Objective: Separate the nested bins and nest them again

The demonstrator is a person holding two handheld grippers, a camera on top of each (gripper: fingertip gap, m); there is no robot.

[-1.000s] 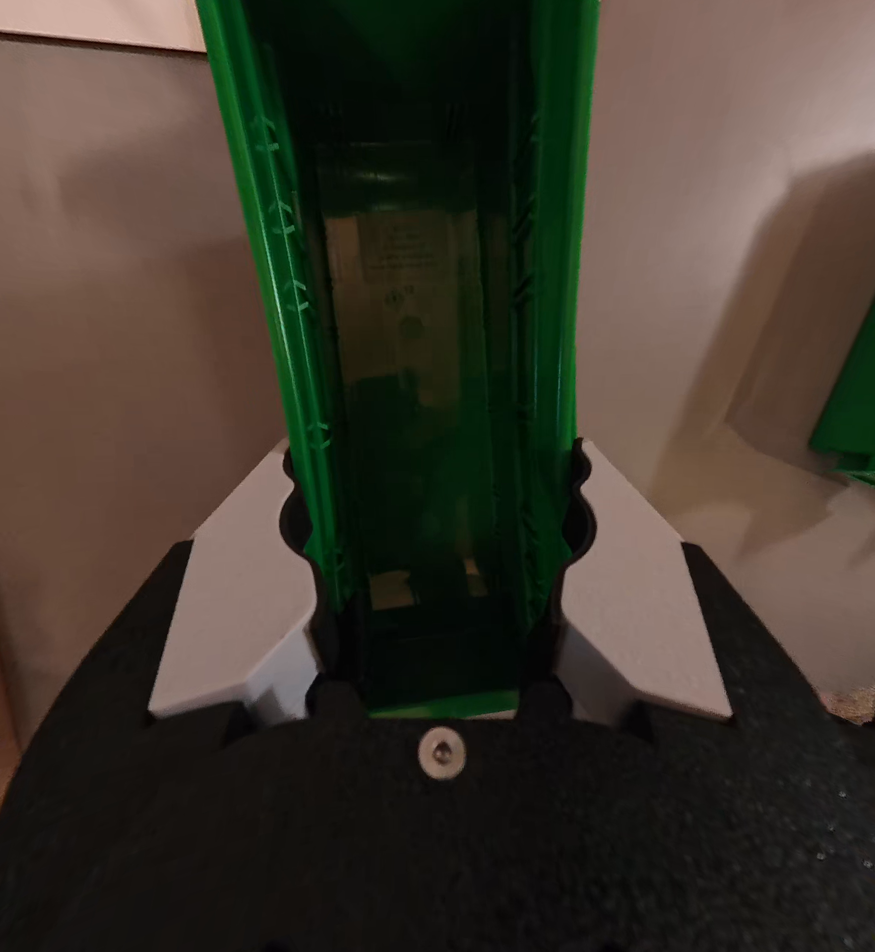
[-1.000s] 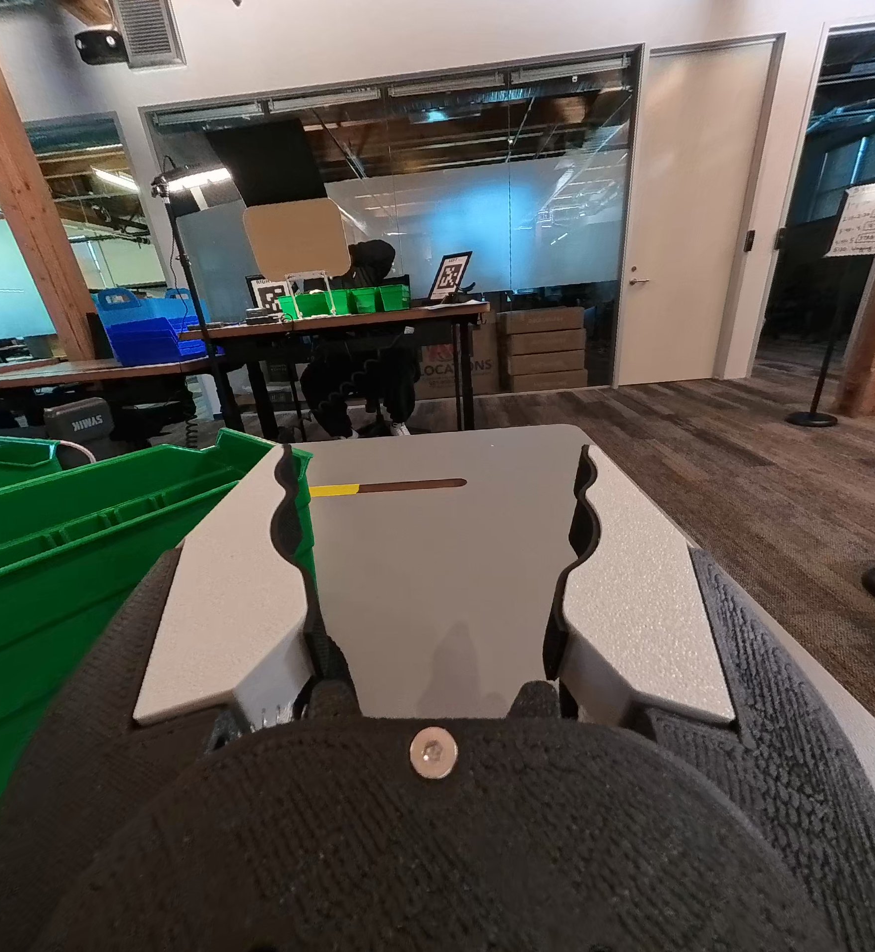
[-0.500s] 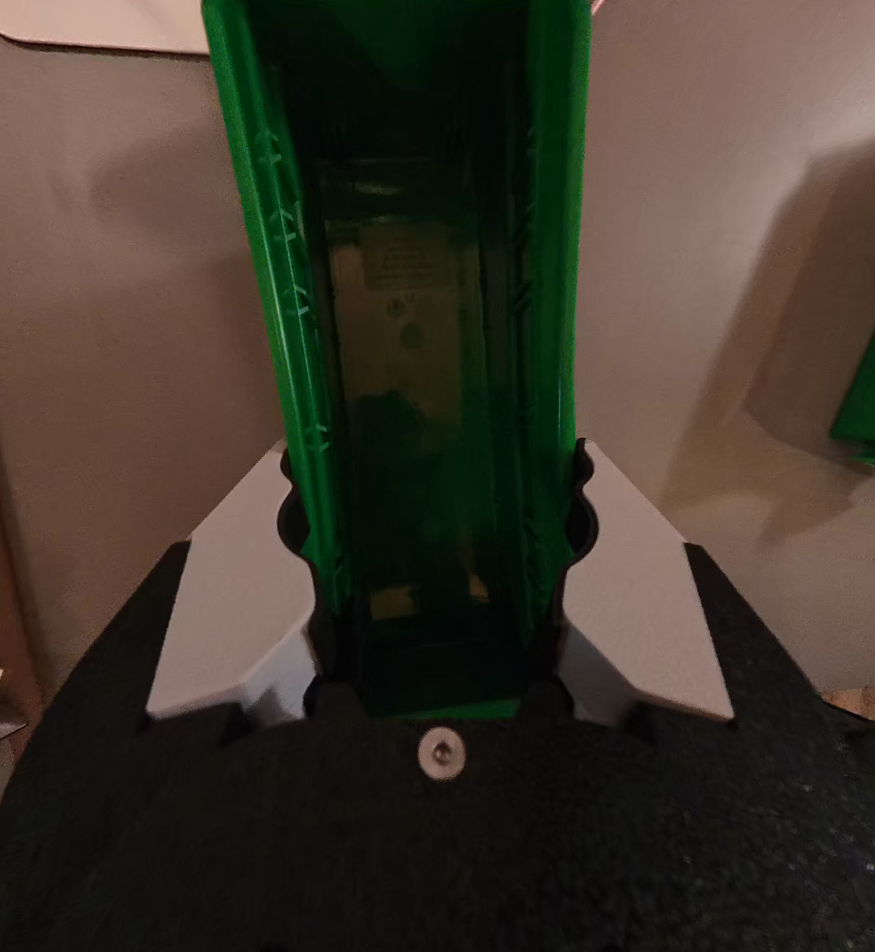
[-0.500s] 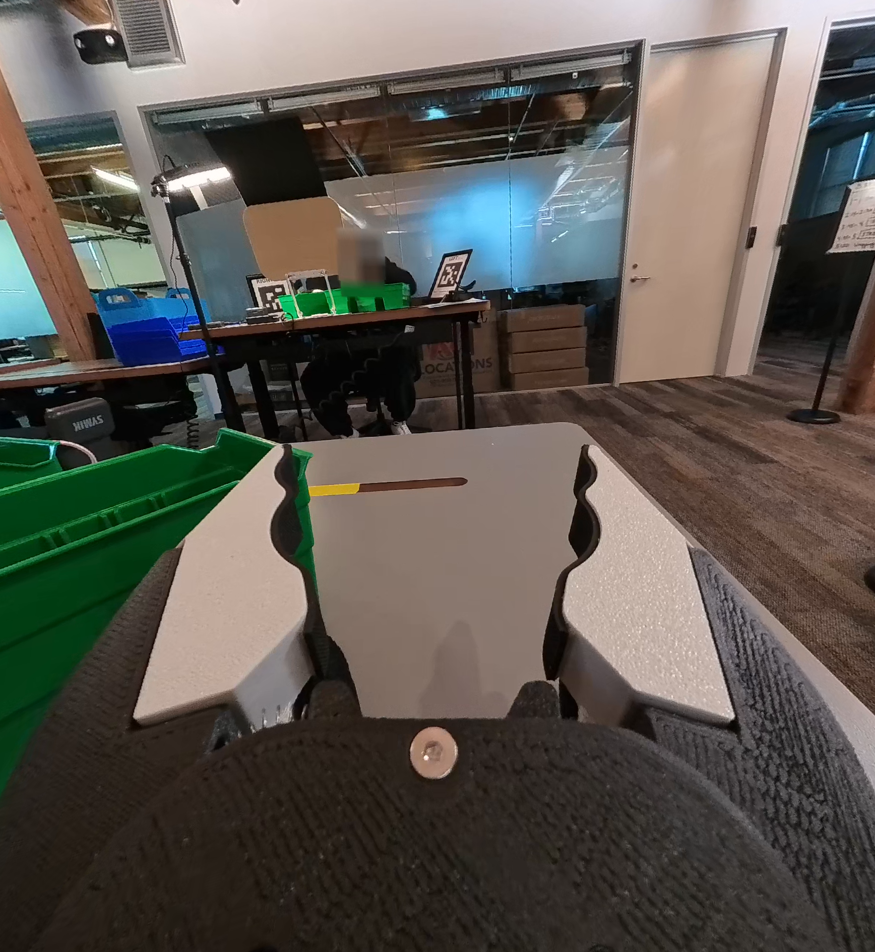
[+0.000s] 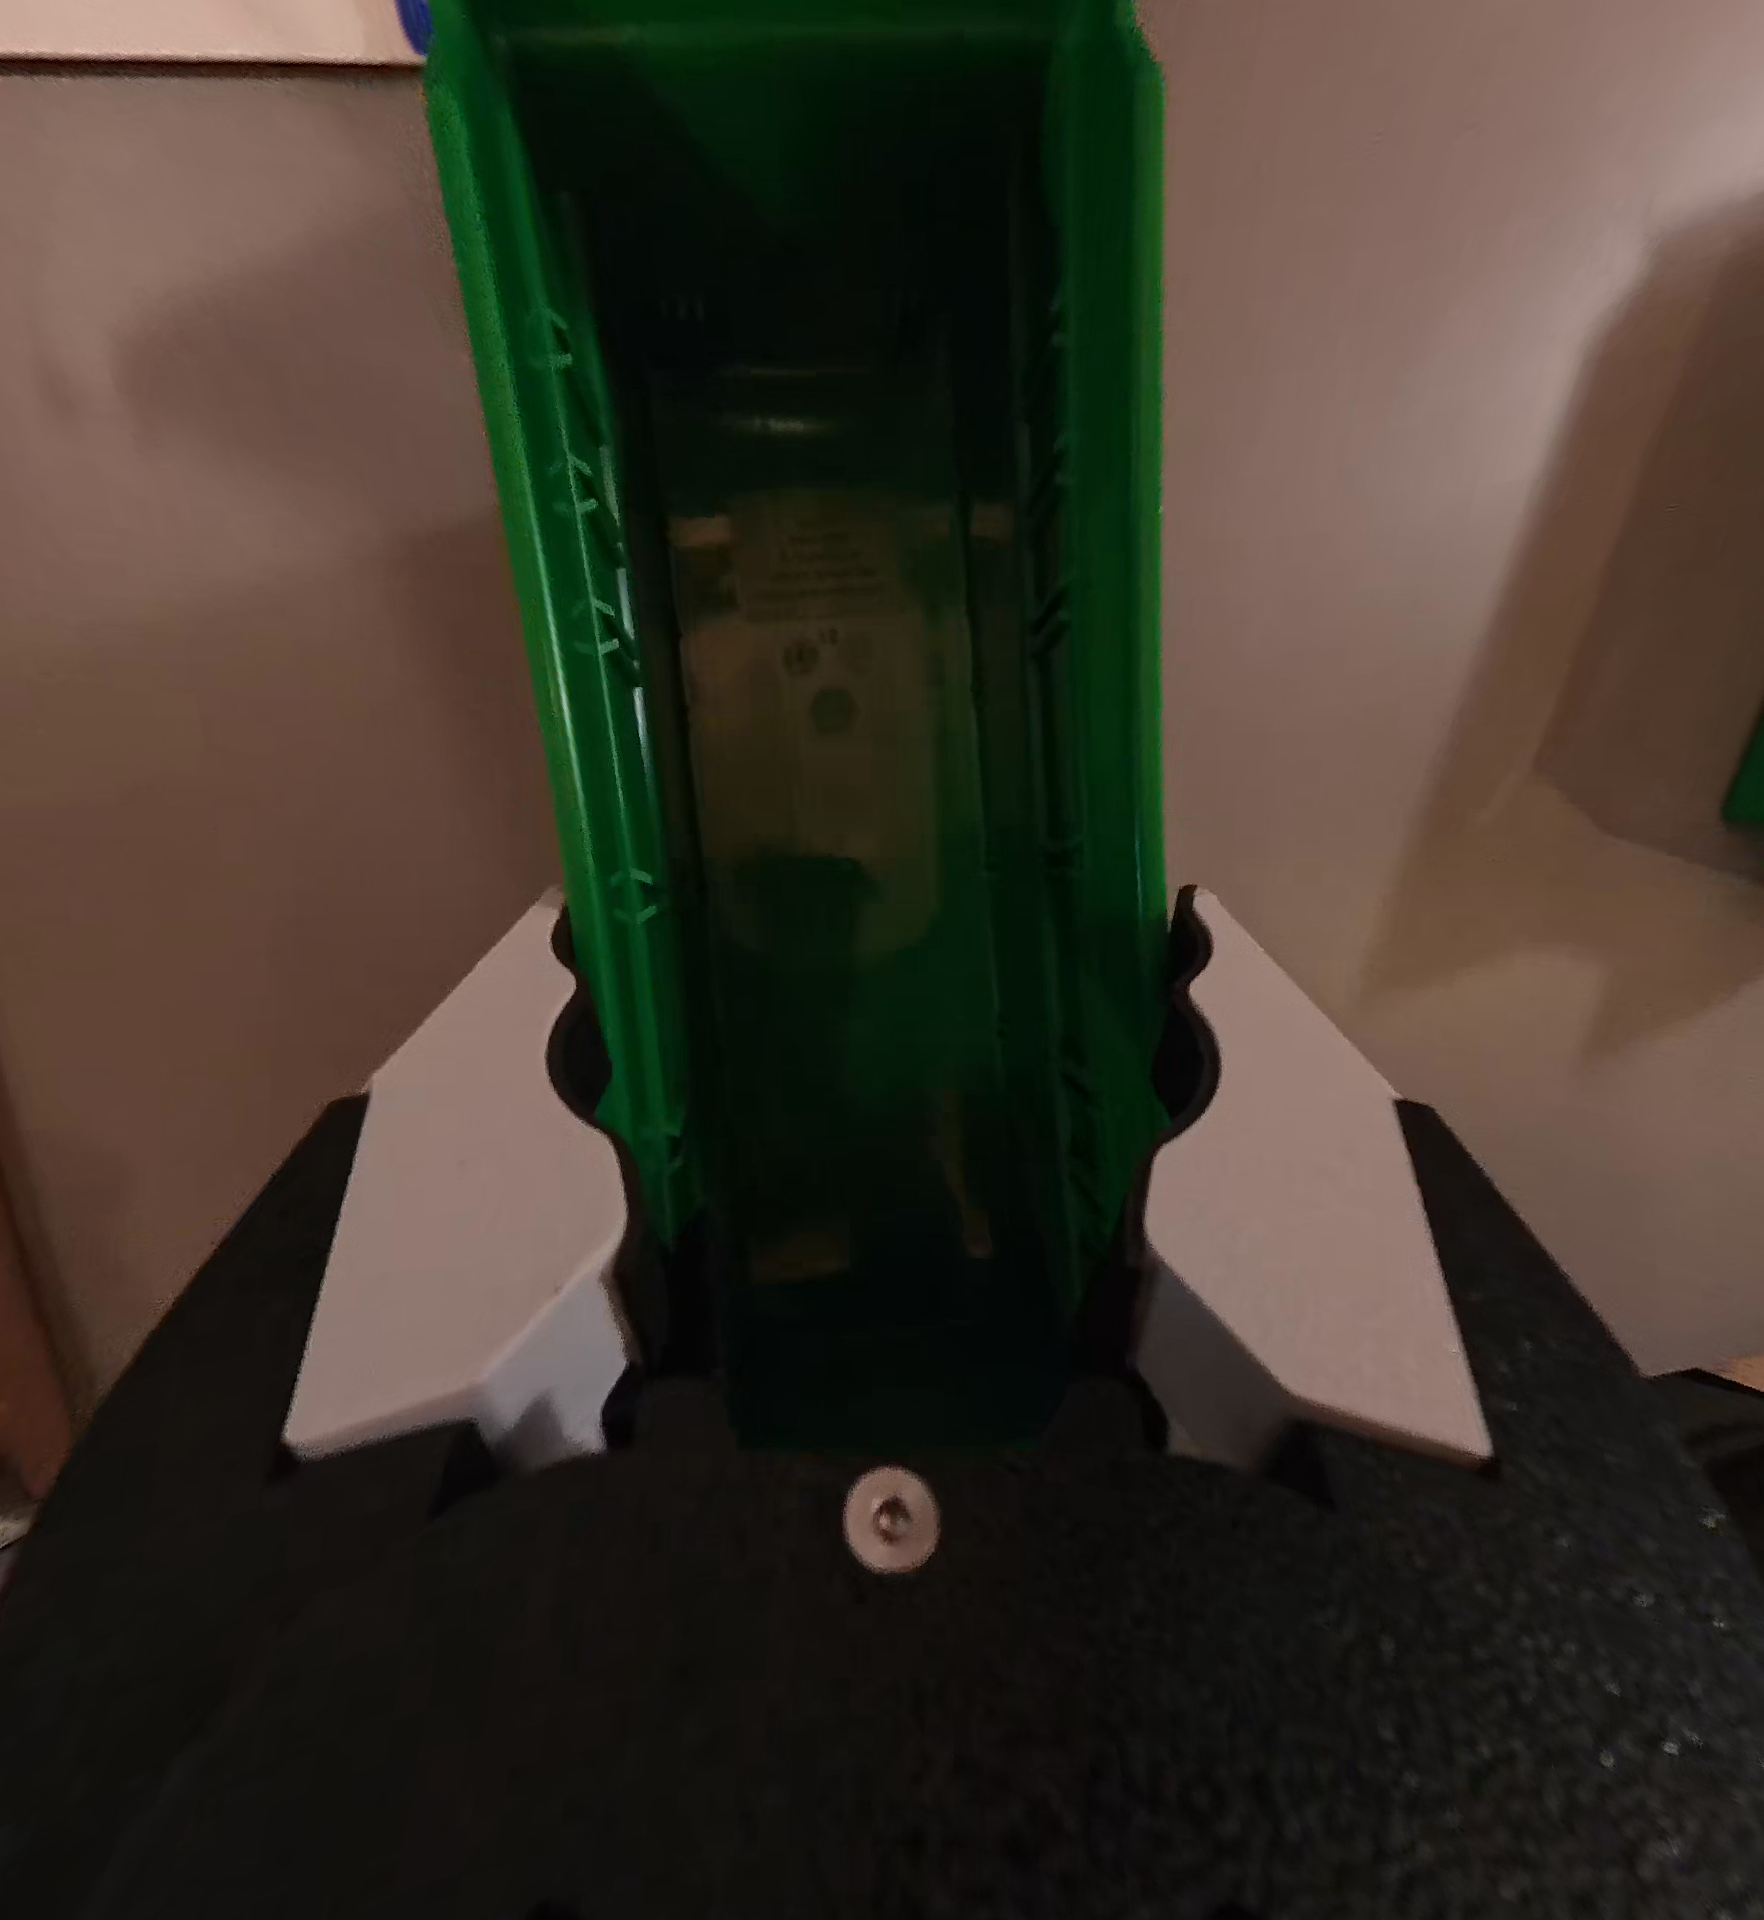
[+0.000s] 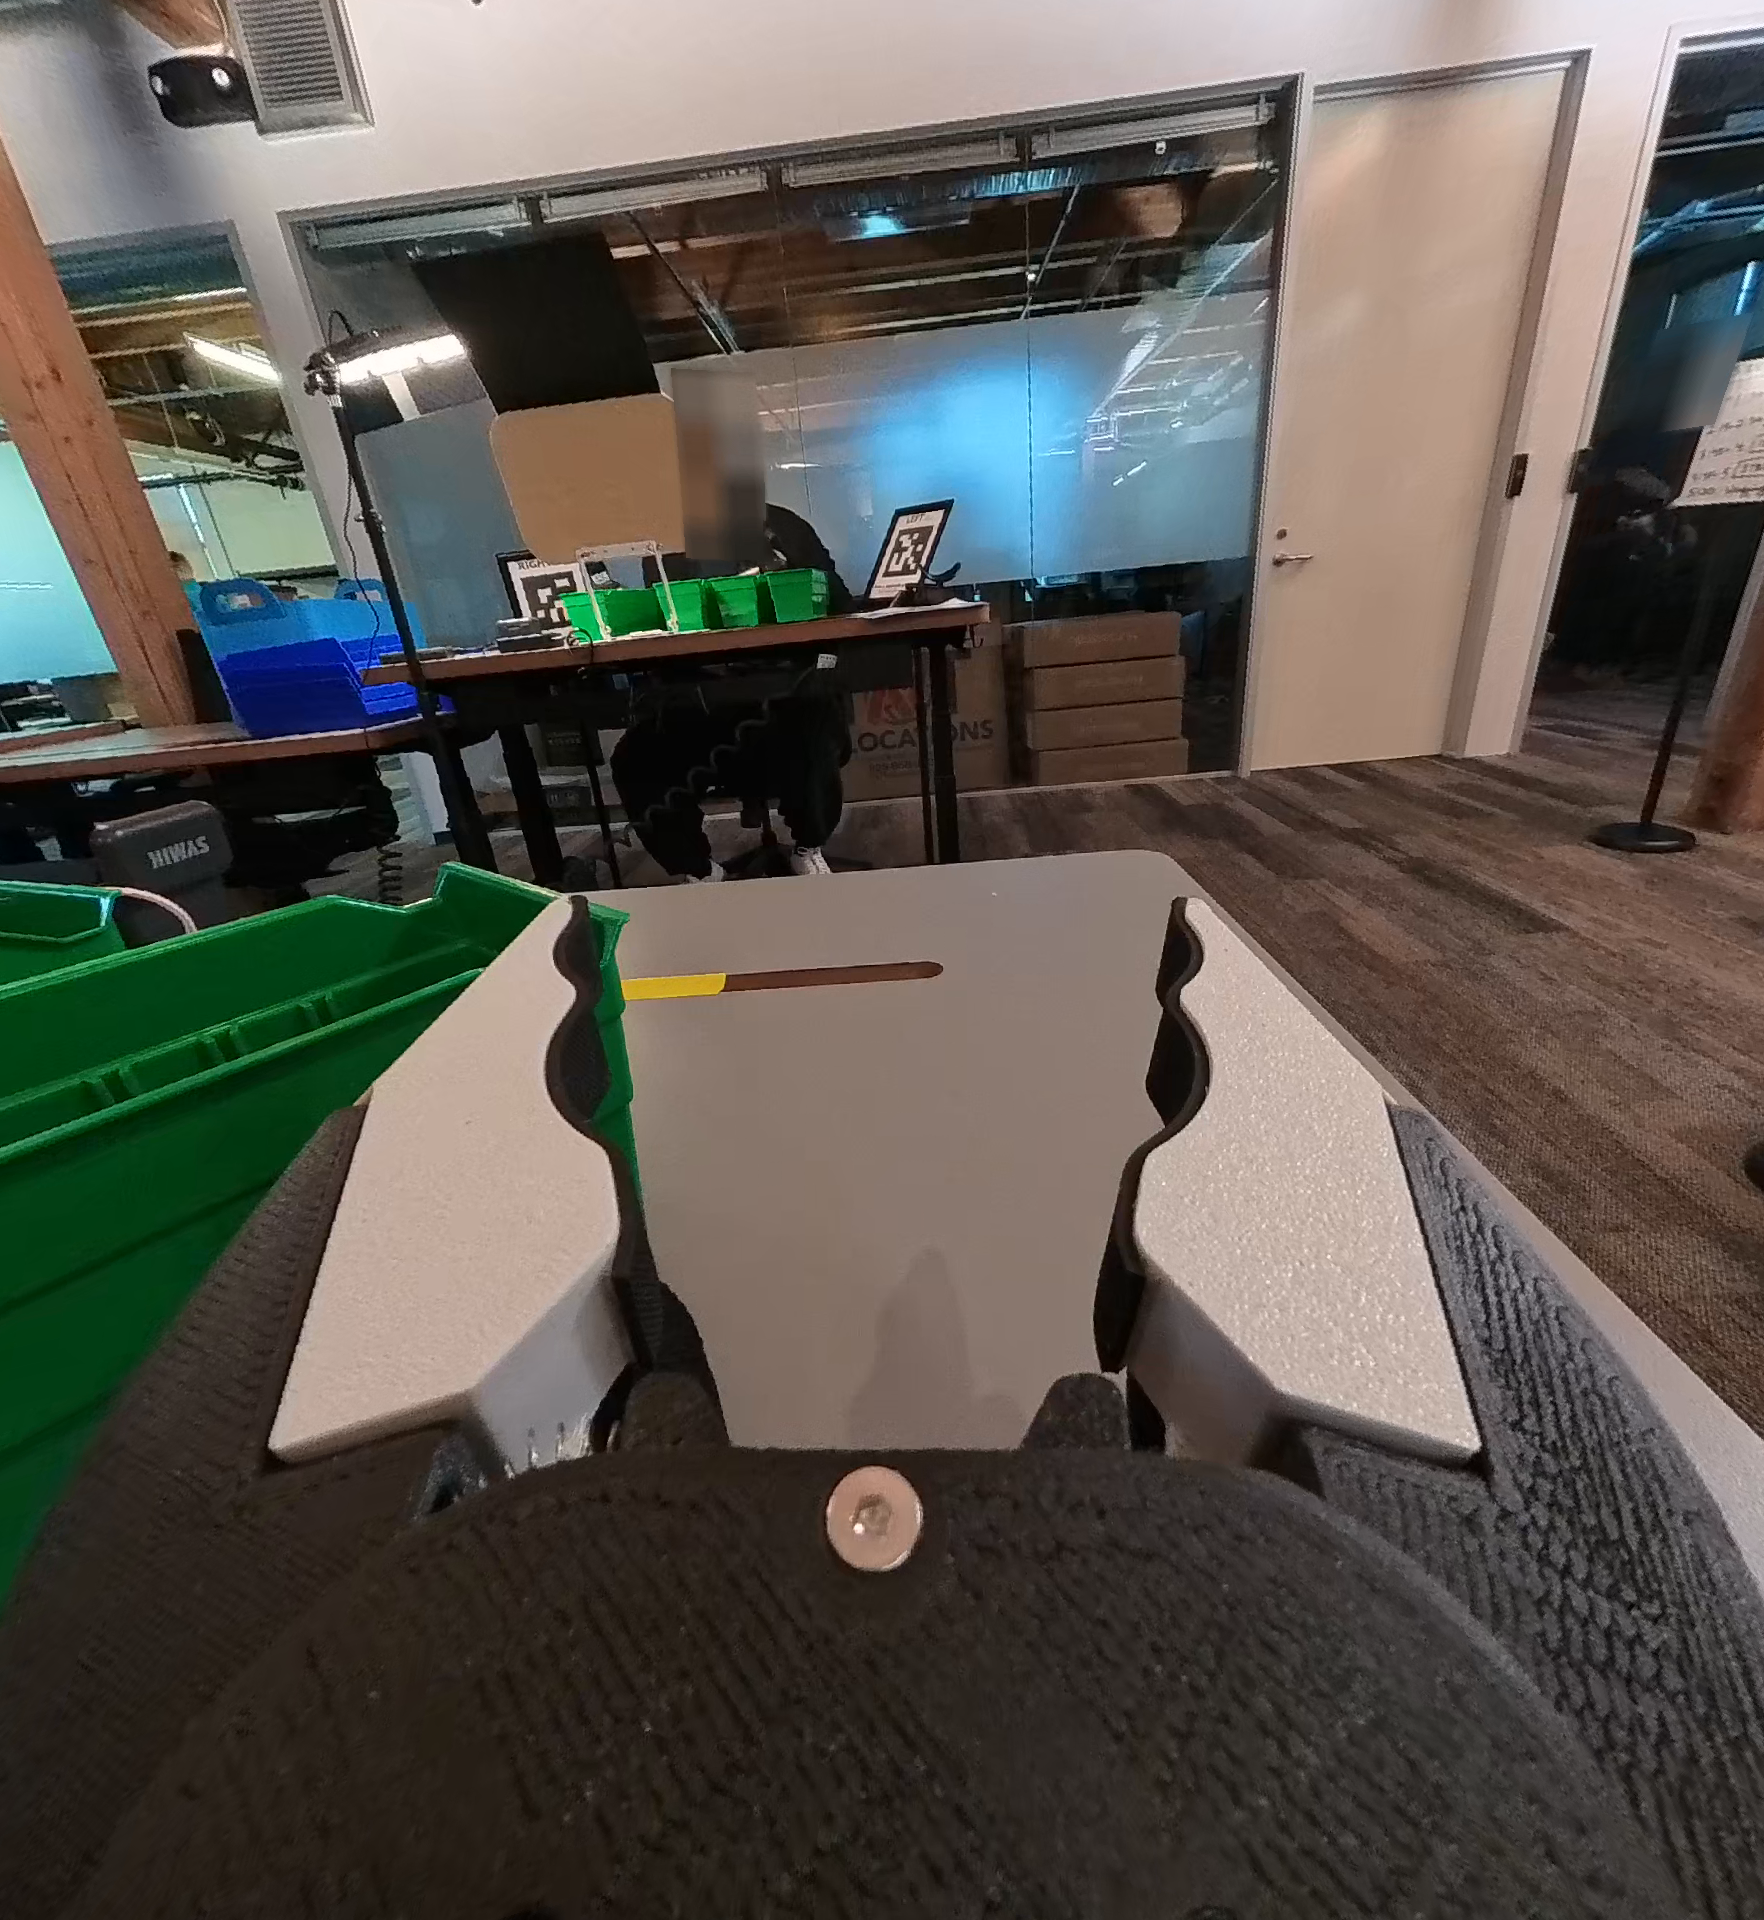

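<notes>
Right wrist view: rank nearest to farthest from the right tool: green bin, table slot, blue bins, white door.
From the right tool:
1. green bin, against its left finger.
2. table slot, just ahead on the grey tabletop.
3. blue bins, far left across the room.
4. white door, back wall, right.

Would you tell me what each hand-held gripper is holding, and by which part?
Left hand-held gripper holds a green bin, fingers outside its two long walls. Right hand-held gripper holds nothing.

Green bin (image 5: pixel 805 520) top out of frame
</notes>
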